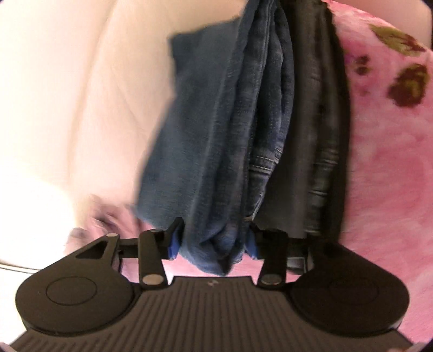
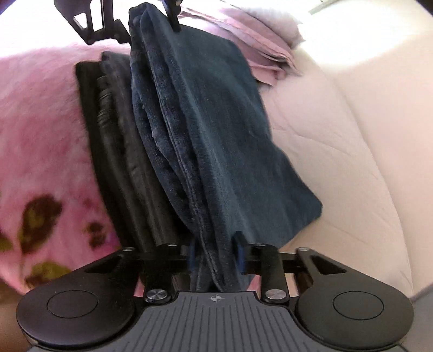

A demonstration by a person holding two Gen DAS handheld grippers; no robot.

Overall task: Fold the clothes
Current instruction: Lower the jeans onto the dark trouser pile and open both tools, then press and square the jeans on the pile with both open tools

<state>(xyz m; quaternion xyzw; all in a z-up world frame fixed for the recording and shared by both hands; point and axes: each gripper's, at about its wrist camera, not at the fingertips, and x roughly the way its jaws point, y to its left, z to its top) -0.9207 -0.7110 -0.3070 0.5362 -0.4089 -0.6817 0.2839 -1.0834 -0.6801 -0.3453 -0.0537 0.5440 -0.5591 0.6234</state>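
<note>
A folded blue denim garment [image 1: 216,135] stretches between my two grippers, one end in each. In the left wrist view, my left gripper [image 1: 212,241] is shut on a bunched end of it, blue pads pressing the fabric from both sides. In the right wrist view, my right gripper [image 2: 215,254] is shut on the other end of the blue garment [image 2: 205,121]. The left gripper [image 2: 147,21] shows at the top of that view, holding the far end. The garment hangs just over a folded dark grey garment [image 2: 113,135], which also appears in the left wrist view [image 1: 316,135].
A pink floral blanket [image 1: 384,162] lies under the dark garment and fills one side of the right wrist view [image 2: 40,135]. A white quilted cushion [image 2: 351,135] lies on the other side. Folded pale pink cloths [image 2: 257,48] rest at the back.
</note>
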